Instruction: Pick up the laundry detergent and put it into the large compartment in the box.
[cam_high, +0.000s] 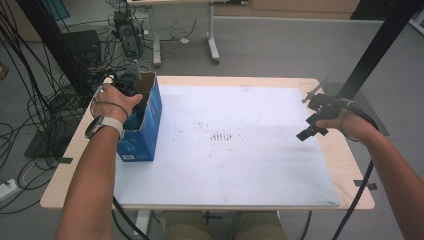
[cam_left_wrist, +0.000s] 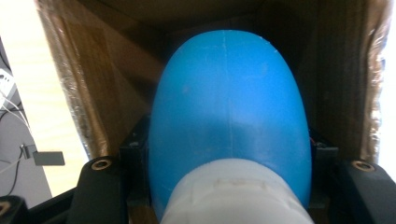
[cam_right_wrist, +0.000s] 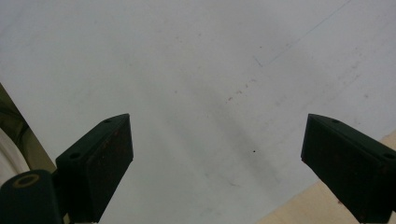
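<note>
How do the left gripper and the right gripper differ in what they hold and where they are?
The left gripper is shut on a blue rounded object; the right gripper is open and holds nothing. The left gripper reaches into the blue cardboard box; the right gripper hovers over the white mat near the table's right edge. Both have black jaws.

High view overlooks the white mat (cam_high: 240, 150); right gripper view skims it closely.

Blue box (cam_high: 150, 117) with brown inside; smooth blue bottle (cam_left_wrist: 229, 116) with white cap (cam_left_wrist: 236, 193); black tongs (cam_right_wrist: 217, 163); pale wood counter (cam_high: 345, 160) under a white, brown-speckled mat (cam_high: 225, 145).
</note>
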